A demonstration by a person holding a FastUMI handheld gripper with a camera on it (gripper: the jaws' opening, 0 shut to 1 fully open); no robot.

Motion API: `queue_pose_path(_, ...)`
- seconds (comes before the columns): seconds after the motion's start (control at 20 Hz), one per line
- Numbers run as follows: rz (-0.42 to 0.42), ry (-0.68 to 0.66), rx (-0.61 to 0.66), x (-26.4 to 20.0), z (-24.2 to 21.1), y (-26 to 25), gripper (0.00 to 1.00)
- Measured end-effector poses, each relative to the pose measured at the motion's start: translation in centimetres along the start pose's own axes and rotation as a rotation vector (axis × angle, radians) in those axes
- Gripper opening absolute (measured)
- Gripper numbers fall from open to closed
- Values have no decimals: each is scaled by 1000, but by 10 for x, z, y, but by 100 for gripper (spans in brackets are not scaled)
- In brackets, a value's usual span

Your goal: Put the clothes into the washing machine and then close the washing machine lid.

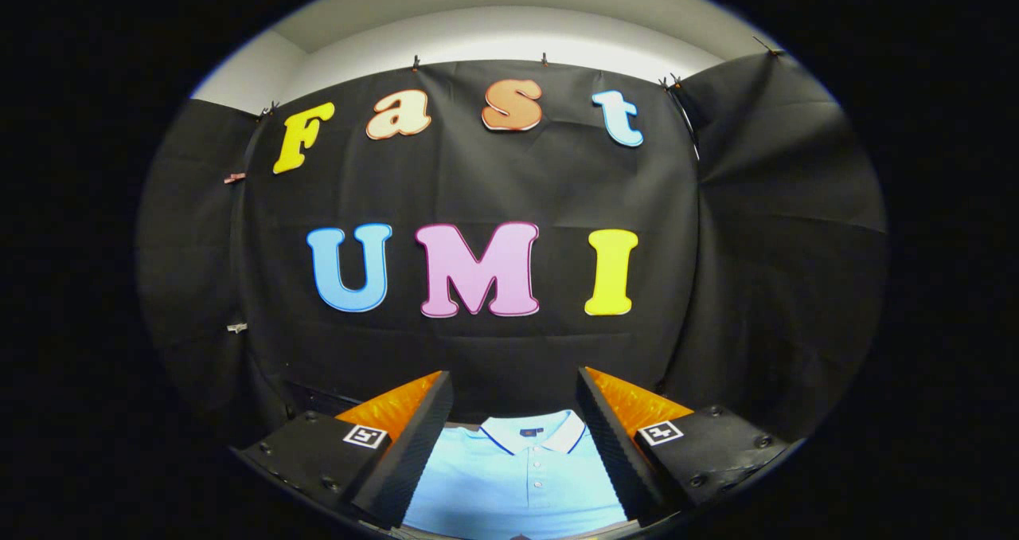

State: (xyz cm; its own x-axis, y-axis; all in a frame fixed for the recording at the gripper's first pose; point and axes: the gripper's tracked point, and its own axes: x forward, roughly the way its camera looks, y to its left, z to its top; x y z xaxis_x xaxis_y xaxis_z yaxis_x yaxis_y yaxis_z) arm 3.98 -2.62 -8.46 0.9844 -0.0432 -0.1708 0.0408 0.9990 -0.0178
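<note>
Fingers: nearest to us, the gripper point(515, 436) shows its two fingers point(414, 444) spread wide apart, released, with nothing pinched between them and neither inner face touching cloth that we can see.

Gap: we see an open lane between the fingers, broad enough that the collar and button strip of the shirt sit inside it with room to either side.

Shirt: a light blue polo shirt point(517, 484) lies flat below and just ahead of the fingers, seen through the gap between them.

Collar: the white collar point(529, 436) with its dark trim line sits at the far end of the shirt, toward the booth wall.

Long axis: we read it as running straight away from us, in line with the fingers; the button strip runs along that line, collar far, body near.

Shirt edges: both side edges and the near hem are hidden behind the fingers, so we cannot tell how far the cloth spreads.

Booth wall: black cloth point(478, 181) hangs upright beyond the shirt, well apart from the fingertips, and folds round on both sides.

Open room: we see free space above the shirt and ahead up to the cloth wall.

Ceiling: a pale band point(509, 34) shows above the cloth's top edge.
</note>
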Motion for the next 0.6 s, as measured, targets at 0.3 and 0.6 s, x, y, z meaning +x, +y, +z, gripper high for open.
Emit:
queue_pose_path(0.3, -23, 161, 10, 35, -65, -14, 99)
queue_pose_path(0.6, -45, 338, 29, 63, -134, -26, 99)
